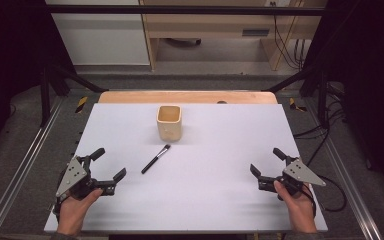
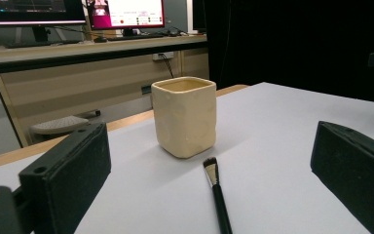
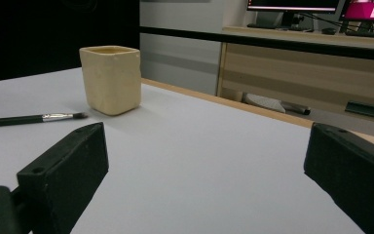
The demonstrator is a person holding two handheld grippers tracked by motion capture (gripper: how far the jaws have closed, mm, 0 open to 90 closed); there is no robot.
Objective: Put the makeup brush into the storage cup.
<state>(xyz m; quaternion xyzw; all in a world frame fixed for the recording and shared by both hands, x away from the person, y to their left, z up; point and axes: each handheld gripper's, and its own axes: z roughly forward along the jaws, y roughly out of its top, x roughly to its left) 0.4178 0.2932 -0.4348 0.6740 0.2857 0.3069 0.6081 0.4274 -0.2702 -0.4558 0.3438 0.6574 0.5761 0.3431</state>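
High view: brush [image 1: 156, 158] right of left claw [image 1: 111, 164].

**A lab recording station, by the look of it**

We're looking at a lab or research workspace. The table [image 1: 200, 200] wears a plain white sheet over a wooden top, boxed in by a black metal frame [image 1: 180, 10] crossing at 12 o'clock, with aluminium rails [image 1: 20, 165] running along the floor at 9 and 3 o'clock. Black cables [image 1: 285, 45] hang at 1 o'clock and more trail across the grey floor at 3. Black curtains [image 2: 297, 44] close off the sides. Beyond the table, a long wooden desk [image 3: 311, 68] carries monitors [image 2: 126, 12], one glowing pink, with a keyboard alongside. Bare, tidy, purpose-built: a bench set up for filming under a fixed camera.
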